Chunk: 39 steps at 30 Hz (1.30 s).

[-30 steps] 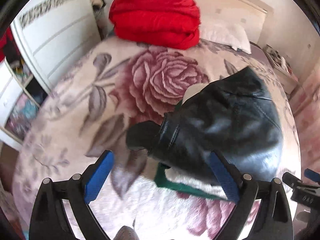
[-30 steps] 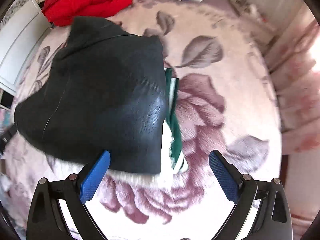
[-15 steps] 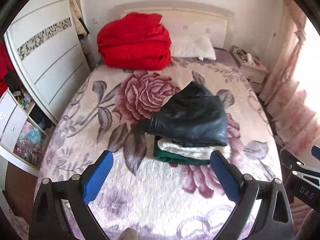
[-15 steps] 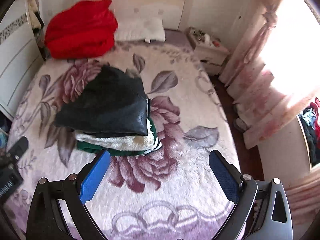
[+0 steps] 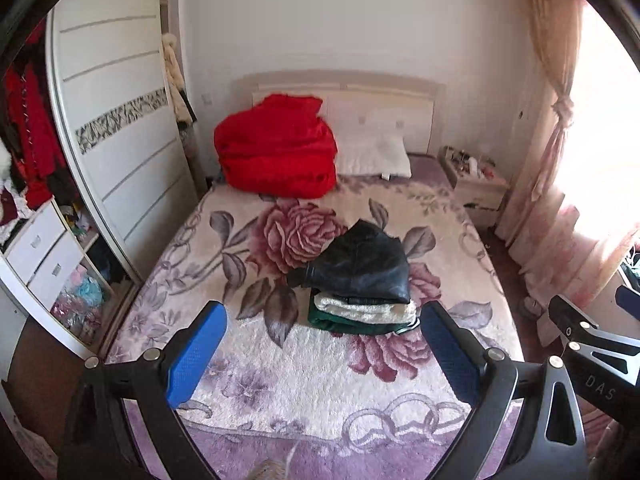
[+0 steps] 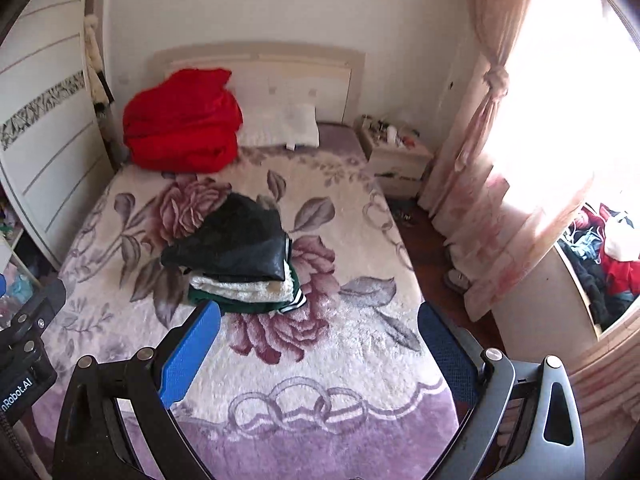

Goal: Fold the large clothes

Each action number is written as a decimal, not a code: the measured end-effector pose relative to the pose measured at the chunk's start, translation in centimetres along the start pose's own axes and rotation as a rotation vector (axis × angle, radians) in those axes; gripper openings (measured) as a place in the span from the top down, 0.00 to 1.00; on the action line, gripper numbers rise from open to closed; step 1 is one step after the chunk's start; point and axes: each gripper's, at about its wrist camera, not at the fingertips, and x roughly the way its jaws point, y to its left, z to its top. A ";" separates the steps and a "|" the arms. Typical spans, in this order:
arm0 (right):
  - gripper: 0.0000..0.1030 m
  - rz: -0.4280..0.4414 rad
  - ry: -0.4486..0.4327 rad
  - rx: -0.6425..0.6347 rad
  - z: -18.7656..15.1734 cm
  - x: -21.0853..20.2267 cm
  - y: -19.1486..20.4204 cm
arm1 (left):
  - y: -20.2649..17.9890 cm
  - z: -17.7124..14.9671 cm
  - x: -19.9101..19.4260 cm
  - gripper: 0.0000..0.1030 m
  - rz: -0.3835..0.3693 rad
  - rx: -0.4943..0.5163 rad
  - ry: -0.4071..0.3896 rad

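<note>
Red blanket [image 5: 276, 152] beside white pillow [image 5: 374, 156], cluttered nightstand [image 5: 476, 178], pink curtain [image 6: 480, 128], possibly a wardrobe [image 5: 120, 136]

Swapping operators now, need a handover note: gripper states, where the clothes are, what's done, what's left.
Left gripper: open, holding nothing, well short of the pile.
Right gripper: open, holding nothing, also clear of it.
On the bed: one stack, black leather jacket on top, white fleece garment under it, green garment at the bottom.
Done: all three look folded and stacked.
Left: no loose garment visible on the bed; perhaps tidy the jacket's sleeve end at the stack's left.
</note>
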 end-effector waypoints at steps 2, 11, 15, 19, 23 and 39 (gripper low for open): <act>0.02 0.001 -0.027 0.002 -0.4 -2.5 -0.7 | 0.0 -0.2 -1.6 0.04 -0.002 -0.001 -0.019; 0.02 0.021 -0.069 -0.001 -2.3 -9.2 -2.4 | 0.3 -1.6 -5.9 0.04 0.008 -0.011 -0.074; 0.00 0.024 -0.083 -0.010 -2.6 -10.4 -2.4 | 0.2 -2.0 -6.8 0.01 0.000 -0.012 -0.081; 0.00 0.035 -0.103 -0.005 -2.4 -11.1 -2.3 | 0.5 -2.3 -7.5 0.01 0.002 -0.014 -0.091; 0.00 0.051 -0.103 -0.001 -2.6 -11.7 -2.4 | 0.4 -2.4 -7.8 0.01 0.007 -0.011 -0.095; 0.00 0.058 -0.103 -0.002 -3.5 -12.3 -2.4 | -0.3 -3.1 -9.4 0.01 -0.004 -0.013 -0.088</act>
